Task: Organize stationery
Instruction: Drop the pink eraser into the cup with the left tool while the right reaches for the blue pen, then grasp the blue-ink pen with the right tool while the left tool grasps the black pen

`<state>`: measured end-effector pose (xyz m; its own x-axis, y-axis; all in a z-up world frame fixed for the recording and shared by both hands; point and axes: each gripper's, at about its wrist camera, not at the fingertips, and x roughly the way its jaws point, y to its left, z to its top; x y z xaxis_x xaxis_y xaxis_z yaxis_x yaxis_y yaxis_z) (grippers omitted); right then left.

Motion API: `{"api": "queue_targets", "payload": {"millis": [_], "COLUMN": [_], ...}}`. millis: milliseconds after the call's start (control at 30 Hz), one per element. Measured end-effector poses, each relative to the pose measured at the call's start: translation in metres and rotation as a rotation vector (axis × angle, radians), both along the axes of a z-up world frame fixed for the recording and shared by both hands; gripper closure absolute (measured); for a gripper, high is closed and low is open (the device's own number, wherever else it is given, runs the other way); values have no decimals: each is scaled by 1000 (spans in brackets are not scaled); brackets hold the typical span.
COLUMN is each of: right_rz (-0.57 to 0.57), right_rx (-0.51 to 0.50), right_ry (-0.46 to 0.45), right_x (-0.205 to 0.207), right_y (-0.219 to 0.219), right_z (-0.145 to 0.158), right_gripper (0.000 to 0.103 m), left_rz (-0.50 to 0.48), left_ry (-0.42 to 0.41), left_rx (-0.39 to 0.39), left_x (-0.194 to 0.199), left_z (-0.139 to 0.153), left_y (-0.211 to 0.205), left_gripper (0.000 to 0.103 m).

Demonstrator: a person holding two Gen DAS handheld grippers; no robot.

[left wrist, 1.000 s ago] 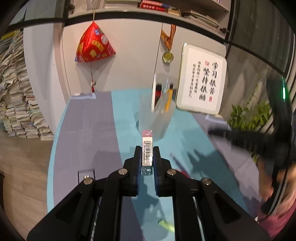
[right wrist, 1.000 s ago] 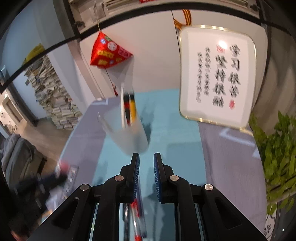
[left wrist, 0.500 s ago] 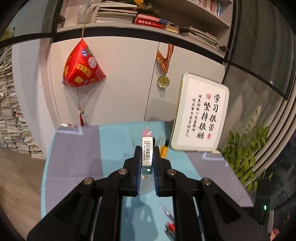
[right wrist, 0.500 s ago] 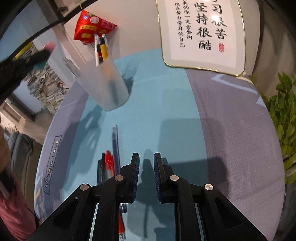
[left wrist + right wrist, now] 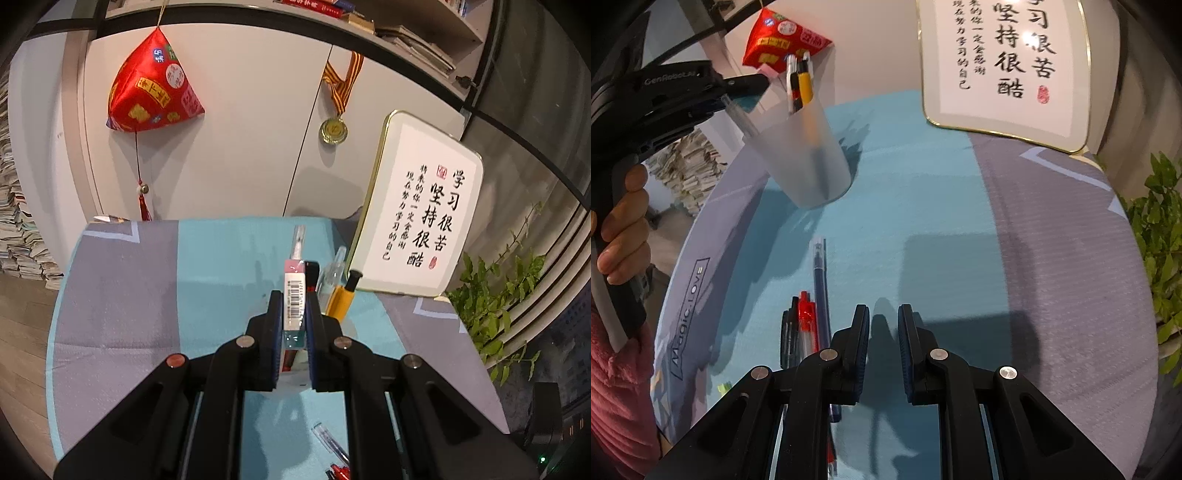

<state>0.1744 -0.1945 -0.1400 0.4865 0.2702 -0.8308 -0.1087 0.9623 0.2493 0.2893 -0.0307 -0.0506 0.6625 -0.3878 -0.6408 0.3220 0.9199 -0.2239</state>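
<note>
My left gripper is shut on an eraser, a white block with a barcode and pink end. It holds it above the frosted pen cup, whose pens rise just beyond my fingers. In the right wrist view the left gripper hovers at the cup's rim, with pens standing inside. My right gripper is open and empty, low over the teal cloth. A blue pen, a red pen and a black pen lie on the cloth left of its fingers.
A framed calligraphy board leans against the wall at the table's back right. A red hanging ornament and a medal hang on the cabinet. A green plant stands off the right edge. Loose pens lie below the left gripper.
The left gripper has carried the eraser closer over the pen cup. The right gripper has dropped lower and drawn back toward the pens lying on the cloth.
</note>
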Motion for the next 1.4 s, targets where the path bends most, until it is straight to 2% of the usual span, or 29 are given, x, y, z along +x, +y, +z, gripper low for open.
{"api": "queue_targets", "payload": {"millis": [467, 633, 800, 1000, 1267, 1400], "right_rz": [10, 22, 27, 24, 63, 85], "right_rx": [-6, -7, -9, -12, -28, -43], "right_ry": [20, 23, 28, 27, 35, 37], "right_x": [0, 1, 3, 7, 17, 32], "right_y": [6, 10, 13, 14, 31, 43], "right_z": [1, 0, 0, -1, -6, -6], "right_gripper": [88, 88, 88, 88, 88, 88], "left_rz": [-10, -17, -21, -35, -47, -61], "left_ry": [22, 7, -3, -4, 73, 99], "left_rx": [4, 14, 15, 50, 87, 132], "left_x": [-3, -9, -18, -51, -98, -120], "left_z": [-8, -5, -1, -7, -41, -57], "left_y": [4, 4, 5, 9, 19, 20], "left_gripper": [94, 84, 83, 83, 83, 83]}}
